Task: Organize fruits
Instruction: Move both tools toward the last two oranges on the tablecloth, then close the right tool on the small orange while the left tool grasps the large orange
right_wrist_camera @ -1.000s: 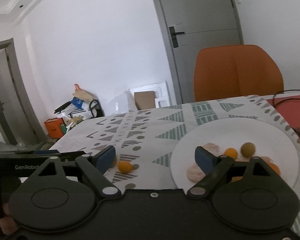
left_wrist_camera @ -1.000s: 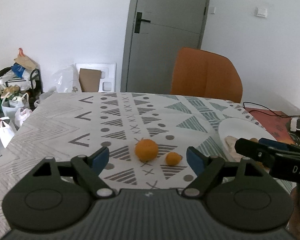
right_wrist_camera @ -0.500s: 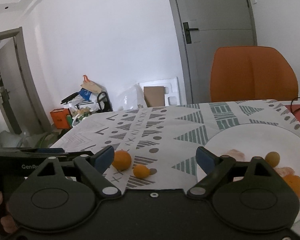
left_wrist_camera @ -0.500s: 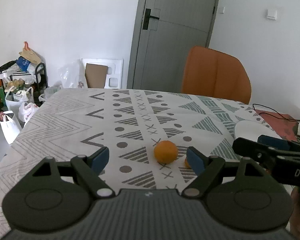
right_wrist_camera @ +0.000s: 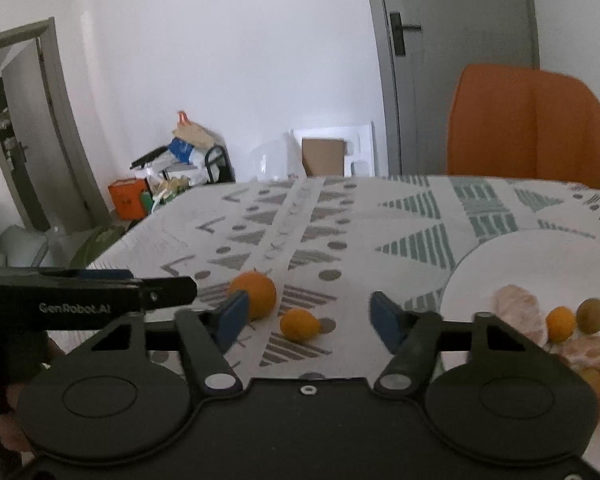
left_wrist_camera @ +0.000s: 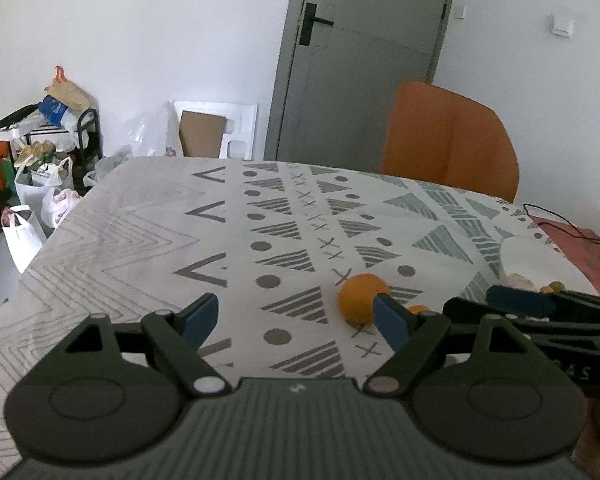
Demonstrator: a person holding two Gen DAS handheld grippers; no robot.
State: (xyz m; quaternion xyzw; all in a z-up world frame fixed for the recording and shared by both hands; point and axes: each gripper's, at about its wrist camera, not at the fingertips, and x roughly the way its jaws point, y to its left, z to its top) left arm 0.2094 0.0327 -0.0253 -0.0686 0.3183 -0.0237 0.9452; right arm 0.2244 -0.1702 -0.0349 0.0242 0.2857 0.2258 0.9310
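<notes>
the left gripper (right_wrist_camera: 156,292) reads "genrobot.ai"; the right gripper (left_wrist_camera: 540,308) shows partial letters "as".

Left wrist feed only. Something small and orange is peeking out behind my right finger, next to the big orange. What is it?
Observer: A loose small fruit, on the tablecloth just beside the big orange.
Operator: Right gripper holding anything?
Observer: No. The right gripper is open and empty, and faces that small fruit.
Operator: Plate contents?
Observer: The plate holds peeled segments, a little orange fruit and a greenish fruit.
</notes>
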